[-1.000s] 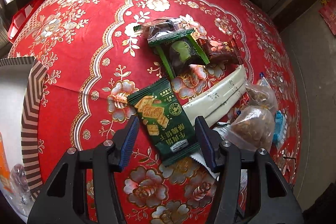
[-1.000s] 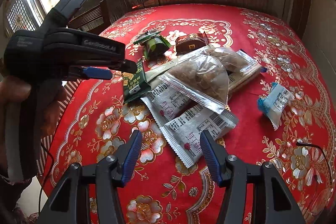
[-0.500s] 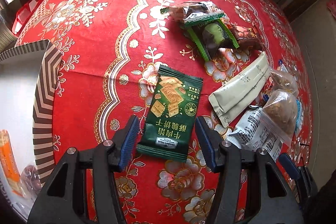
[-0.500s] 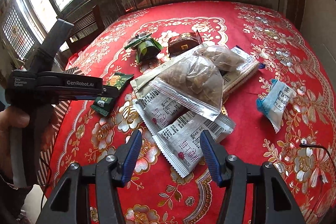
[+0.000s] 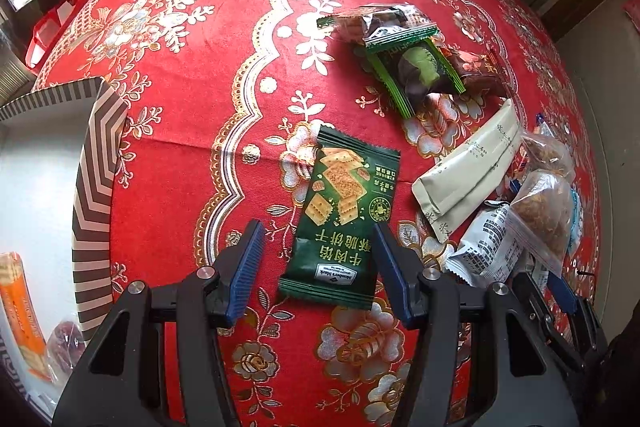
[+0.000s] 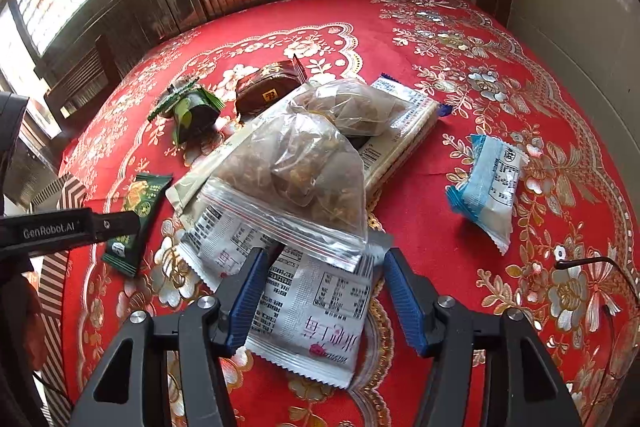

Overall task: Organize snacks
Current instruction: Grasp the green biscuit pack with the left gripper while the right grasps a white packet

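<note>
A dark green cracker packet point(image 5: 344, 219) lies flat on the red tablecloth point(image 5: 224, 67). Its lower end sits between the fingers of my left gripper point(image 5: 316, 247), which is open; the right pad is at the packet's edge and a gap shows at the left pad. In the right wrist view the same packet point(image 6: 136, 223) lies left of the snack pile. My right gripper point(image 6: 324, 291) straddles a silver-white packet point(image 6: 316, 311) with its jaws opening and the pads not pressing. A clear zip bag point(image 6: 296, 171) of brown snacks overlaps that packet's top.
A striped box point(image 5: 96, 167) stands at the left and holds an orange packet point(image 5: 20, 307). Further back lie a green packet point(image 6: 192, 111), a brown packet point(image 6: 272, 87) and a cream packet point(image 5: 468, 167). To the right are a blue-white packet point(image 6: 488, 187) and a black cable point(image 6: 592, 261).
The green cracker packet and my left gripper have shifted left, away from the pile and nearer the striped box. My right gripper has come down closer over the silver-white packet and rolled slightly.
</note>
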A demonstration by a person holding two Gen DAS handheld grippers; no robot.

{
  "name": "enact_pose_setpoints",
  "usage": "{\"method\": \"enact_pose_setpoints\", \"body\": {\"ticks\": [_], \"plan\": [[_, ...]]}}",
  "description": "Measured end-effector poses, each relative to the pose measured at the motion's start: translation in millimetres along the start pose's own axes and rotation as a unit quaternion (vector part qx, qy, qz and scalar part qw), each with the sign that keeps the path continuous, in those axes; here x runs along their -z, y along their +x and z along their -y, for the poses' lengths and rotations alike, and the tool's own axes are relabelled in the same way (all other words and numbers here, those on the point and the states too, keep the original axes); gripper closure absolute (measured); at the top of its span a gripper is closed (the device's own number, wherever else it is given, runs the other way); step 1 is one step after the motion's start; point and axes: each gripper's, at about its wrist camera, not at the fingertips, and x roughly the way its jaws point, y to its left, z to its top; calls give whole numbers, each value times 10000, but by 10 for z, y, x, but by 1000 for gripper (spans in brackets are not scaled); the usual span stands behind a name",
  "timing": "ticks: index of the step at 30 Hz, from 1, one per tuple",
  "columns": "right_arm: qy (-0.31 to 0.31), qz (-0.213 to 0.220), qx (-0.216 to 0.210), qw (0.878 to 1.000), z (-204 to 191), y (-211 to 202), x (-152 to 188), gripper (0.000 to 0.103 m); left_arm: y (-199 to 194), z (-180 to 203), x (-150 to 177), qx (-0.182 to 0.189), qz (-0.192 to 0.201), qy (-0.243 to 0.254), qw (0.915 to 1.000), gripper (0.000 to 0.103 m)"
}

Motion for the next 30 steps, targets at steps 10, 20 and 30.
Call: {"method": "enact_pose_setpoints", "body": {"ticks": [10,20,30], "plan": [[-129,-92,-294,9994,174,-60,170,44,19,52,-16,-31,30,82,10000,48],[-336,-64,-335,9989,92,6,101,44,76,237,-12,-122,14,424,9990,46],[-660,-25,-552,9963,59,-69,225,51,78,210,38,-258,320,659,9970,61]]}}
